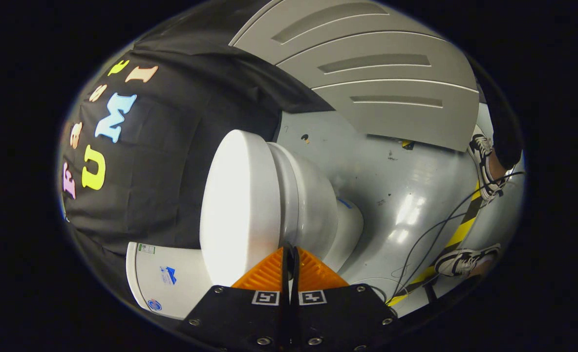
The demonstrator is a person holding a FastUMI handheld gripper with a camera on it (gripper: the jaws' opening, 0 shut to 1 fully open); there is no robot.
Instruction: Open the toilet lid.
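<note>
Toilet lid [242, 205] is closed flat on the white bowl [313, 200], just ahead of the fingertips; in my rolled view its long axis runs from the tank [166, 281] beside the fingers out toward the booth's black cloth. Gripper [290, 254] fingers are nearly together w/ only a thin slit, holding nothing, tips right at the lid/seat edge. Two sneakers [484, 166] stand on grey floor [406, 195] beyond.

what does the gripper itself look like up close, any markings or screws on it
The gripper has two wedge-shaped fingers with ribbed faces, tapering to a point and closed together with just a thin seam between them. They sit on flat black angular plates, each carrying a small square black-and-white tag near the seam. Round metal screws dot the plates.
</note>
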